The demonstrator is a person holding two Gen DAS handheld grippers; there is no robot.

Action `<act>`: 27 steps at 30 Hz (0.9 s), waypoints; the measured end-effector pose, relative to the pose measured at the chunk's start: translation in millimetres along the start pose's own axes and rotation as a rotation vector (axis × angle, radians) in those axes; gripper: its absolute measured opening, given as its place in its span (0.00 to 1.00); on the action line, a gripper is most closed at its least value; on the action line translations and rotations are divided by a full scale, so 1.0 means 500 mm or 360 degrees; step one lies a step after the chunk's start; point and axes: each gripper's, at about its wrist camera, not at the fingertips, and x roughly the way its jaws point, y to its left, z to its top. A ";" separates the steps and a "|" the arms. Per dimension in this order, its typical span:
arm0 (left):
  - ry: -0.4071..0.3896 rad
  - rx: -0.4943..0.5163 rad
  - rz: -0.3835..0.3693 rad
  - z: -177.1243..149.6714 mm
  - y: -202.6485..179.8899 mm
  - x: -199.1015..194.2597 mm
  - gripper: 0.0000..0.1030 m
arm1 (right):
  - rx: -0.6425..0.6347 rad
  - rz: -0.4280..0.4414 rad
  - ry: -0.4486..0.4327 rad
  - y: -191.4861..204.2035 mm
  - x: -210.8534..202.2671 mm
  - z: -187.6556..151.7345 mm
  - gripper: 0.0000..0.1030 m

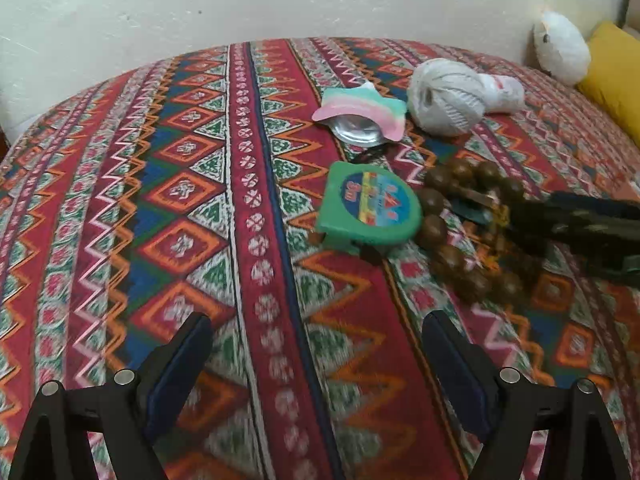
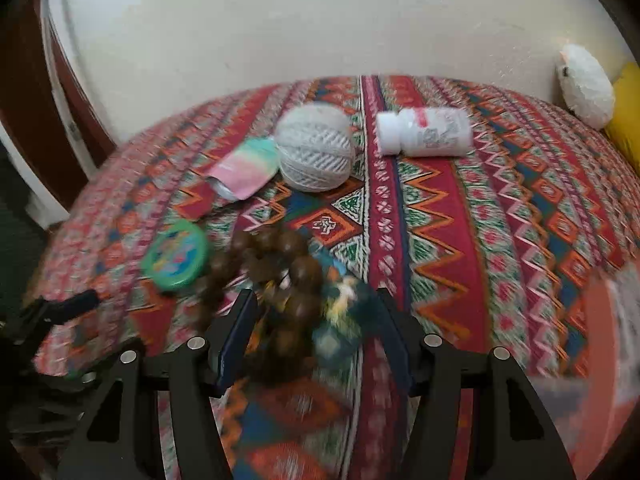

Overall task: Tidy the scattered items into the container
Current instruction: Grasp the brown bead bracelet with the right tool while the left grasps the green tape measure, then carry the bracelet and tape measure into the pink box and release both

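A string of brown wooden beads with a blurred teal and yellow tassel sits between my right gripper's fingers, which are closed in on it. In the left wrist view the same beads hang from the right gripper, which comes in from the right. Left of the beads lies a green tape measure. Behind it are a pastel star-shaped item, a ball of white string and a white bottle lying on its side. My left gripper hovers open over the patterned cloth, holding nothing.
A patterned red cloth covers the surface, and a pale wall stands behind it. A white plush and a yellow cushion lie at the far right. A blurred orange-pink shape shows at the right edge of the right wrist view.
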 end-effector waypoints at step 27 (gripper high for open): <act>-0.0105 -0.0038 -0.0096 -0.060 -0.060 -0.165 0.55 | 0.0127 0.0072 -0.0254 -0.071 -0.428 -0.214 0.19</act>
